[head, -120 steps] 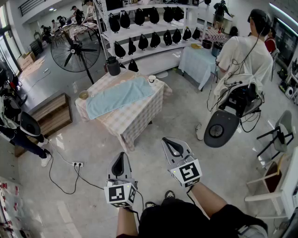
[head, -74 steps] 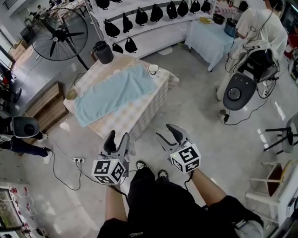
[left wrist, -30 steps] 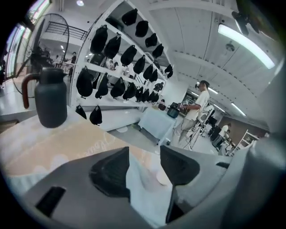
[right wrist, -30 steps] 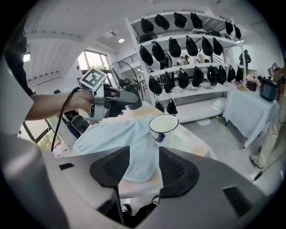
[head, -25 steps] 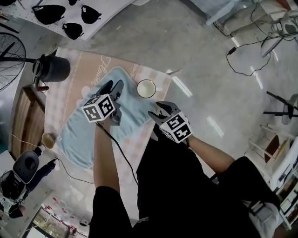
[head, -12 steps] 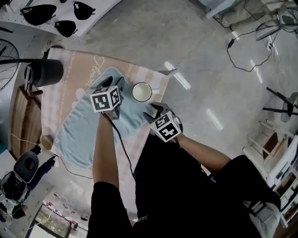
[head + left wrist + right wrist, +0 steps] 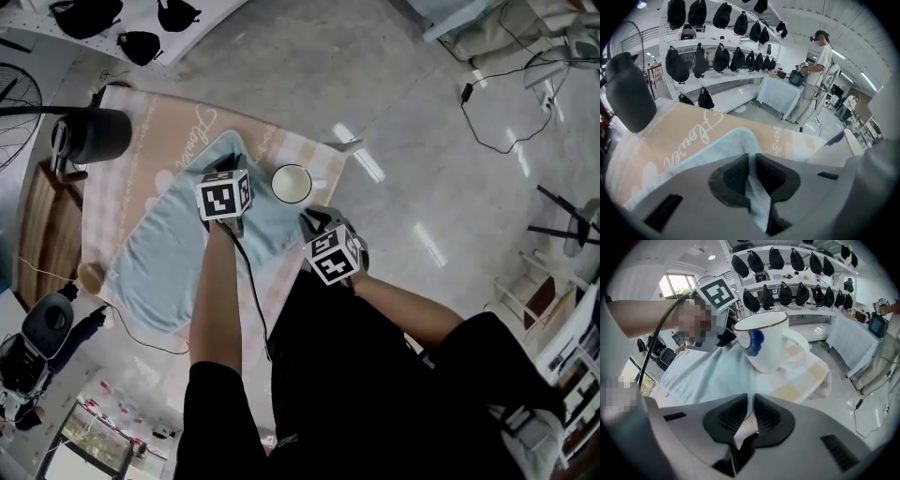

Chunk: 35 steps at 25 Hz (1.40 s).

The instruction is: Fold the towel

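A small table point(image 7: 164, 131) with a checked cloth stands on a grey concrete floor. The light-blue towel point(image 7: 155, 267) lies spread on it, a white cup point(image 7: 292, 184) just beside one end. At that end the left gripper point(image 7: 751, 161) and right gripper point(image 7: 750, 405) have just closed their jaws, each pinching the towel's edge.

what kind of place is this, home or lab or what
Probably a lab or workshop, not a home: a bare concrete floor with a loose cable, white shelves lined with rows of black bags, and a person working at a cloth-covered table.
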Motion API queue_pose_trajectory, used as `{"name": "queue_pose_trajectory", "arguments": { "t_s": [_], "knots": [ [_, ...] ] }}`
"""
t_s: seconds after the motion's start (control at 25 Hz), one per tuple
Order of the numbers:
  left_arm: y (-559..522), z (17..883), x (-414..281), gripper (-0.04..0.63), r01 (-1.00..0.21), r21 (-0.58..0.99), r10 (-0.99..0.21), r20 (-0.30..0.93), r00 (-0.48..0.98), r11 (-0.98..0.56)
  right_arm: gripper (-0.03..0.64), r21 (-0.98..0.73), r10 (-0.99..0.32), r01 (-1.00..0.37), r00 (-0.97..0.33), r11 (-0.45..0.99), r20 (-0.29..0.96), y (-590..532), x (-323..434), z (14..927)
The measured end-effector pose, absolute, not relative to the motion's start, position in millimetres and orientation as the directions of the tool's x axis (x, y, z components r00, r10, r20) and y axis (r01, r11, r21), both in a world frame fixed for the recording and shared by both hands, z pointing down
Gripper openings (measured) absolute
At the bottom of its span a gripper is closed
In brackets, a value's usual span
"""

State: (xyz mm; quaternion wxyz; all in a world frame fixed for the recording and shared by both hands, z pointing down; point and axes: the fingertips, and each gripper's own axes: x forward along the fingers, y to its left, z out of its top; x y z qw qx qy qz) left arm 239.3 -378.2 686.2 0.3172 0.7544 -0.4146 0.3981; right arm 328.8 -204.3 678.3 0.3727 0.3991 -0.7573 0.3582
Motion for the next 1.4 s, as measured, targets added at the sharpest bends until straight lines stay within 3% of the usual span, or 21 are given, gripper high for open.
{"name": "queue_pose_trajectory", "arguments": {
  "t_s": [0.16,0.6,1.0,1.4],
  "knots": [
    [-376.7,680.3,235.3,0.035,-0.878,0.184,-0.398,0.837,0.375,-0.441,0.023,-0.245,-0.339,-0.862,-0.414,0.443,0.845,-200.3,320.6,677.6],
    [-371.5,618.8,203.8,0.035,-0.877,0.317,-0.555,0.683,0.475,-0.360,0.020,-0.308,-0.406,-0.834,-0.503,0.457,0.763,-197.2,290.1,630.8],
    [-333.2,567.4,122.5,0.035,-0.843,0.409,-0.657,0.534,0.532,-0.350,0.020,-0.284,-0.468,-0.790,-0.566,0.544,0.679,-173.2,207.5,573.4],
    [-264.6,539.7,39.8,0.035,-0.786,0.510,-0.675,0.444,0.589,-0.350,0.020,-0.231,-0.503,-0.784,-0.563,0.577,0.656,-107.2,125.0,535.7]
  ]
}}
